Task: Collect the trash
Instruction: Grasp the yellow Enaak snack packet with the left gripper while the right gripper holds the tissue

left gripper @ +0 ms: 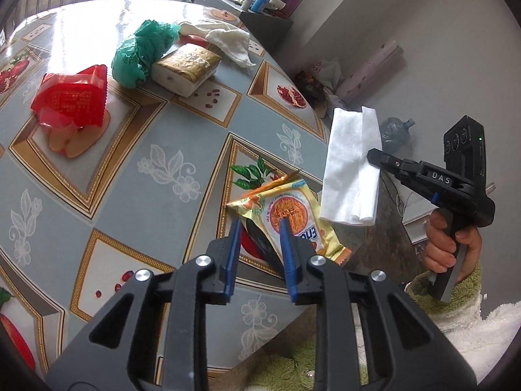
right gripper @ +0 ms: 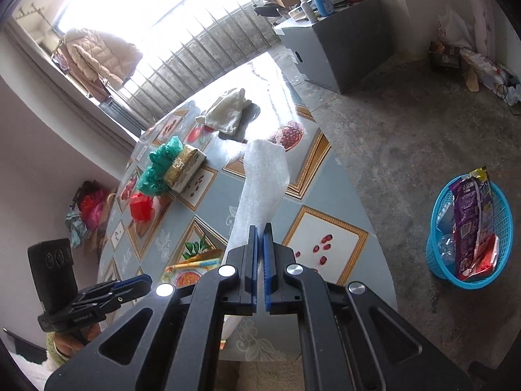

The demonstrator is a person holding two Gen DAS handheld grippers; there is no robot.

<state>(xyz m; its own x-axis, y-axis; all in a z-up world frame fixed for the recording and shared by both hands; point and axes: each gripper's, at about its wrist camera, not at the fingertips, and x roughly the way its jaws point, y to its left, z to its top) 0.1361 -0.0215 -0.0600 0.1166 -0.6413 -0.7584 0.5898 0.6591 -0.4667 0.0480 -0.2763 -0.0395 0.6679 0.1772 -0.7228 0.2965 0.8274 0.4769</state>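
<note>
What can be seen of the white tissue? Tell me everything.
The white tissue is a soft, folded paper sheet with a faintly quilted texture, its layered edges loose at the free end. The right gripper is shut on one edge and holds it in the air beside the table edge. Nothing else touches it.

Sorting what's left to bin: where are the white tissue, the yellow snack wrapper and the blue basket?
white tissue [left gripper: 350,166]: left wrist view, middle of the sheet.
yellow snack wrapper [left gripper: 293,208]: left wrist view, printed front.
blue basket [right gripper: 503,228]: right wrist view, right wall.
</note>
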